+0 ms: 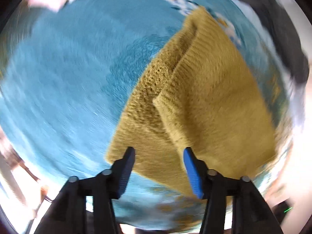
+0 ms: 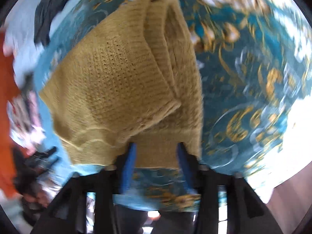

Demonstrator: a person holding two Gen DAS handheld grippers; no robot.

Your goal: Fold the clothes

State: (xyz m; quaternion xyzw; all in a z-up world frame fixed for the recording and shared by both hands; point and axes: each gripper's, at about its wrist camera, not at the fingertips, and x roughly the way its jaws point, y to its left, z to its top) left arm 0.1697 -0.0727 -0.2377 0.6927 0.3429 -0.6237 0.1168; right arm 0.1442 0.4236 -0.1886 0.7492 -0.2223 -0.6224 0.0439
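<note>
A mustard-yellow knit sweater is seen lying folded on a teal patterned cloth, one ribbed layer lapped over another. The left gripper is held wide open just over the sweater's near edge — nothing is gripped between its blue-padded fingers. In the right wrist view the same sweater is spread ahead, and the right gripper is likewise parted at its near hem — whether the fabric is touched cannot be told. Both views are blurred.
</note>
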